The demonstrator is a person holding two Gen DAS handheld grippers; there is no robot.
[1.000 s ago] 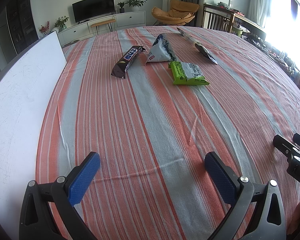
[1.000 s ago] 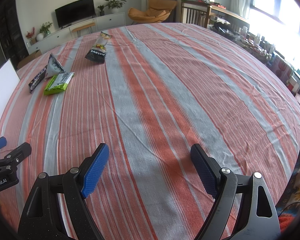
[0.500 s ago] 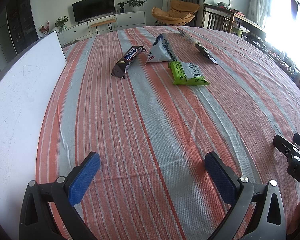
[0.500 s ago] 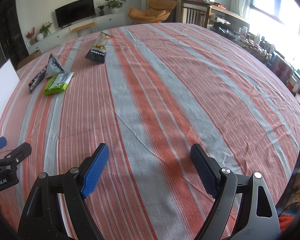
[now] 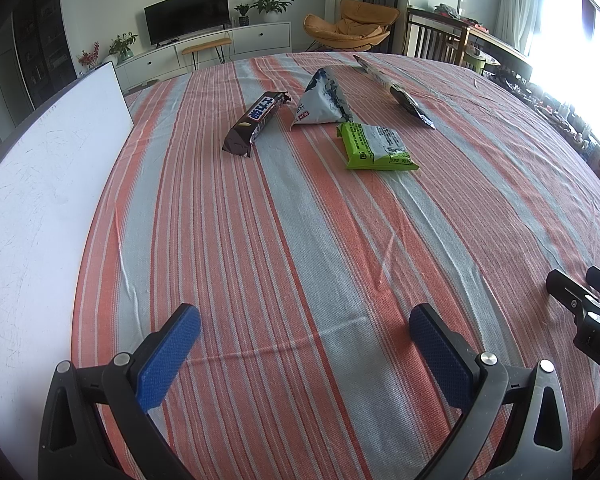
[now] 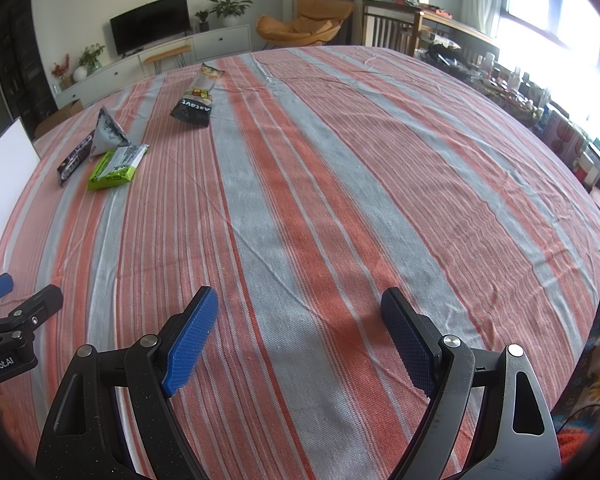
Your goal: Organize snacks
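Several snacks lie far across the striped tablecloth (image 5: 300, 240). A dark brown chocolate bar (image 5: 256, 122) (image 6: 75, 158) is leftmost. Beside it stands a white triangular pouch (image 5: 322, 100) (image 6: 107, 132), then a flat green packet (image 5: 374, 146) (image 6: 118, 164). Farthest back lies a long dark bag (image 5: 396, 90) (image 6: 198, 98). My left gripper (image 5: 304, 320) hovers open near the table's front, nothing between its blue pads. My right gripper (image 6: 300, 312) is also open and empty, well to the right of the snacks. Each gripper's body shows at the edge of the other's view.
A white board (image 5: 32, 208) (image 6: 2, 172) lies along the table's left side. Beyond the table are a TV cabinet (image 5: 204, 50), an orange chair (image 5: 352, 26) and wooden chairs. Cluttered shelves (image 6: 560, 120) line the window side on the right.
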